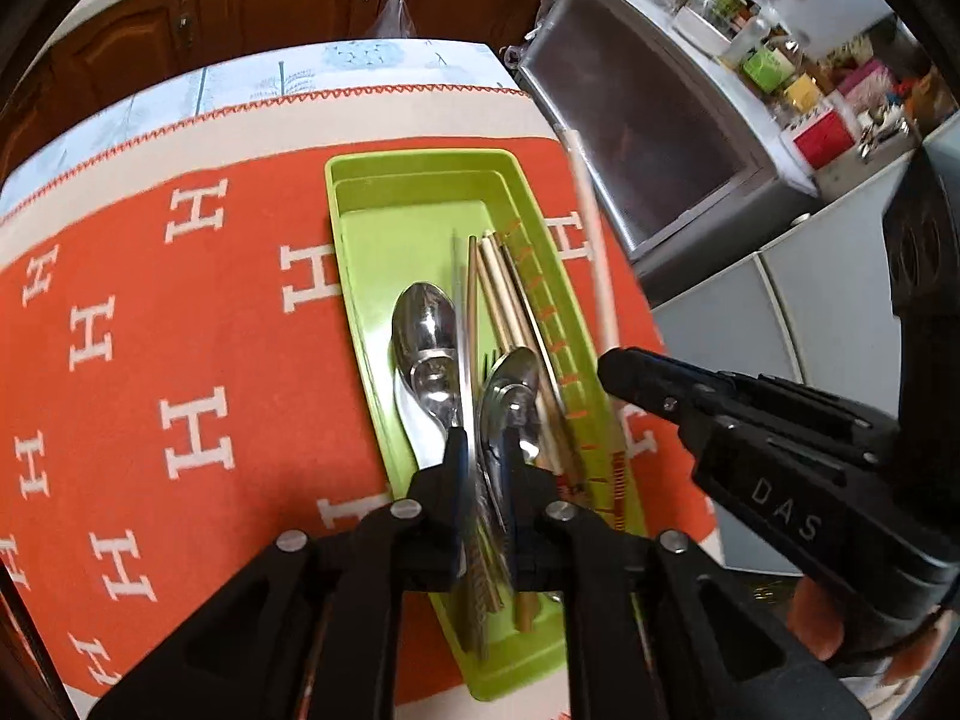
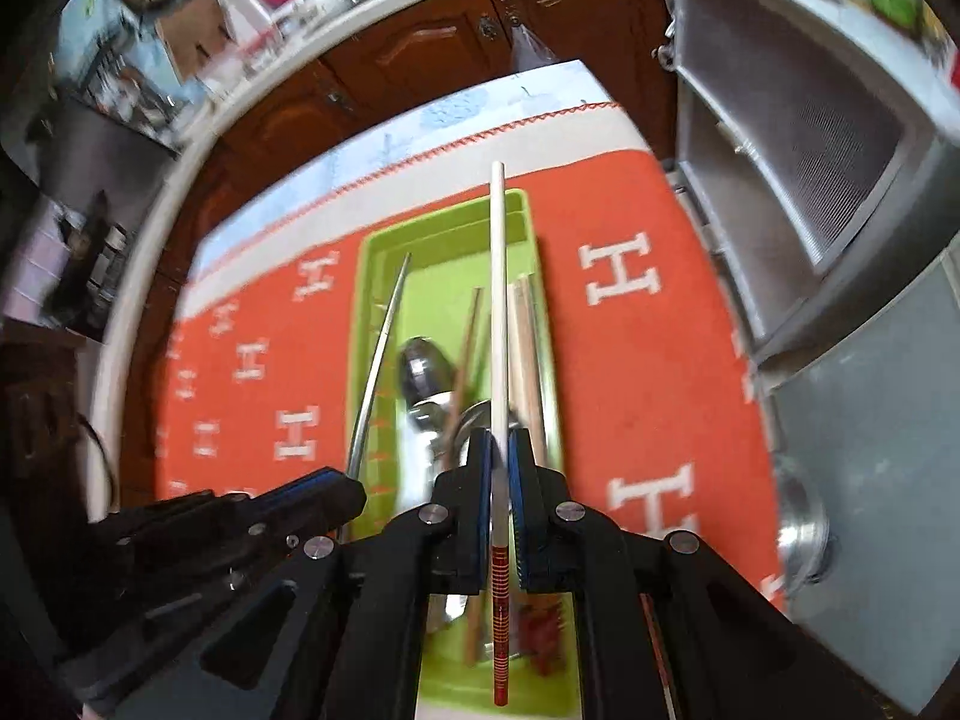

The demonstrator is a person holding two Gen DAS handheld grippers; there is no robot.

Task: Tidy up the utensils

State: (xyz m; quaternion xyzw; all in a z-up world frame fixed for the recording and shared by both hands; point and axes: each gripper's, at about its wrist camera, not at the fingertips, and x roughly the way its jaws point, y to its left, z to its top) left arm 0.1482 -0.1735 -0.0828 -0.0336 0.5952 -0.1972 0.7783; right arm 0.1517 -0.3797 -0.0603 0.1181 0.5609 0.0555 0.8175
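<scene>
Holding a light, stiff, slippery chopstick (image 2: 499,300) near its banded end, your right tongs (image 2: 499,462) need firmness; left tongs (image 1: 480,450) pinch a thin metal handle (image 1: 465,324).

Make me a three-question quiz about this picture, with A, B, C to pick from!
1. Where does the green tray stand?
A. in a sink
B. on the orange cloth with white H letters
C. on a chair

2. What colour is the chopstick in the right gripper?
A. white with a red-striped end
B. all black
C. blue

3. What is the right gripper doing?
A. open and empty
B. holding a spoon
C. shut on the chopstick

Answers: 1 B, orange cloth shows all round the tray; 2 A, its shaft is white and its end striped red; 3 C, it pinches the chopstick from both sides.
</scene>
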